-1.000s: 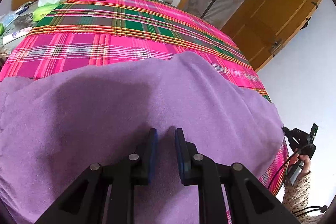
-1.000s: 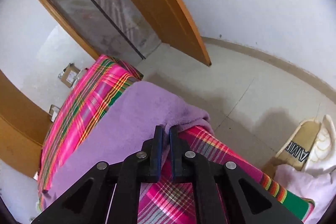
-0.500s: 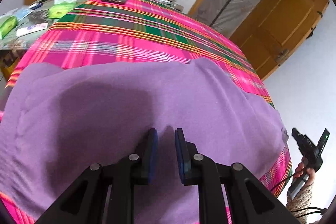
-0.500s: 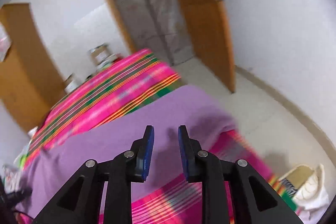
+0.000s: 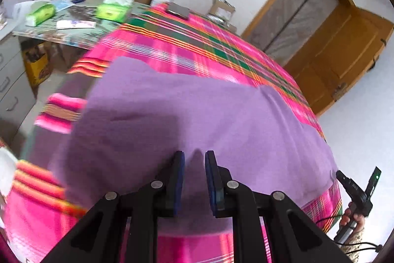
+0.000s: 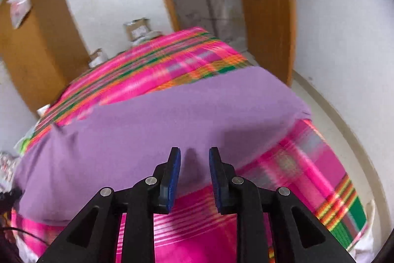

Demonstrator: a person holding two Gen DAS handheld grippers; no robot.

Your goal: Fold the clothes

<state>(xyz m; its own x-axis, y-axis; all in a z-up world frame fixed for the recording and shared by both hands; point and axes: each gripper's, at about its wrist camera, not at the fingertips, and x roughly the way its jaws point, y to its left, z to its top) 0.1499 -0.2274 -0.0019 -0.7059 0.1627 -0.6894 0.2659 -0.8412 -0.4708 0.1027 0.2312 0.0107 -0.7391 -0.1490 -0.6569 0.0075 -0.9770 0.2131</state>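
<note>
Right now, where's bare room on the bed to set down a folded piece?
Free: the plaid sheet between the purple cloth and the phone at the far edge, and the strip near the foot corner. Crowded: the side table with green boxes.

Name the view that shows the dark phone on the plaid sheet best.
The left wrist view: the phone lies in plain sight at the plaid sheet's far edge. The right wrist view shows no phone that I can make out.

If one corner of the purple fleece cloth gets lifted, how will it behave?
The purple fleece cloth will probably sag limply: it drapes and creases over the pink plaid bedspread. Likely light. Its fuzzy surface may cling rather than slide.
</note>
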